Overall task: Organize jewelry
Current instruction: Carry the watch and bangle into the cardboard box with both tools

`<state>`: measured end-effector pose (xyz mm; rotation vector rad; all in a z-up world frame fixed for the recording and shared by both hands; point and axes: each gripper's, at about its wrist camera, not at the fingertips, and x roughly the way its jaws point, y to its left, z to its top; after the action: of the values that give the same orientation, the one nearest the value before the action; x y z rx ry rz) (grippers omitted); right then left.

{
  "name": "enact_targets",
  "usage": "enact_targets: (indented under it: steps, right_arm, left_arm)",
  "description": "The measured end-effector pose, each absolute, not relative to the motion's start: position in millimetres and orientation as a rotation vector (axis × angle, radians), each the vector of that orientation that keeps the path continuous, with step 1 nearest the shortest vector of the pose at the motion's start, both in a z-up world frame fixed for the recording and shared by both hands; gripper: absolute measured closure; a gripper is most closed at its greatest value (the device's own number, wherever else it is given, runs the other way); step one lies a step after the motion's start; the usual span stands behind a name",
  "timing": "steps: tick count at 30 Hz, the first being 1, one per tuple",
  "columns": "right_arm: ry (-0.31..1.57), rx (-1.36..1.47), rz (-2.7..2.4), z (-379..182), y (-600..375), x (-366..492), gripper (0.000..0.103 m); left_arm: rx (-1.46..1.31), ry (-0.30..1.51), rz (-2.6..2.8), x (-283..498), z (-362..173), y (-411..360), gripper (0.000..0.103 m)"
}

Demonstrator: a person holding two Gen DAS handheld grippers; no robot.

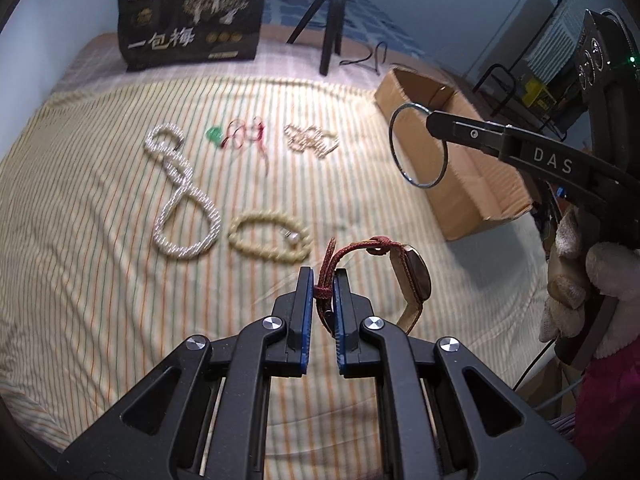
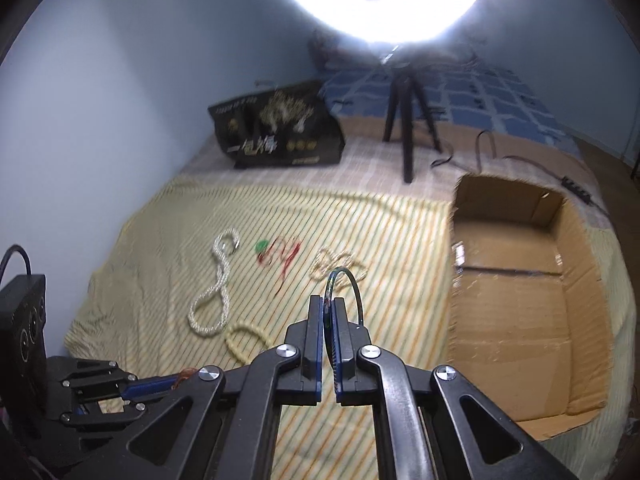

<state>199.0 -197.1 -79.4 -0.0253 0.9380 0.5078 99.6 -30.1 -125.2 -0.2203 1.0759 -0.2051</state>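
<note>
The open brown cardboard box (image 2: 516,300) at the right of the frame looks bare inside, flaps spread on the yellow striped bedspread (image 1: 80,200). The left gripper (image 1: 323,280) is pinched tight on the red woven strap of a wristwatch (image 1: 412,276), lifted off the cloth. The right gripper (image 2: 328,308) is clamped on a thin silver bangle (image 1: 418,146). At centre frame lie a white pearl rope necklace (image 1: 180,196), a cream bead bracelet (image 1: 268,238) and a red cord with a green pendant (image 1: 240,136). A black printed bag (image 1: 192,24) stands upper left beside a tripod (image 1: 328,20).

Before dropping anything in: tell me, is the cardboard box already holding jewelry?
No, the cardboard box shows only its bare floor in the right wrist view.
</note>
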Motion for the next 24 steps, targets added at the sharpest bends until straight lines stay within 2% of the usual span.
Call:
enact_targets:
  steps: [11,24]
  right_arm:
    - [0.873,0.033,0.407,-54,-254,217,0.102]
    - [0.873,0.031,0.312,-60,-296,248,0.102]
  left_arm:
    - [-0.223,1.042,-0.245,126,-111,-69,0.096]
    - [-0.183,1.02,-0.303,161,-107,-137,0.096]
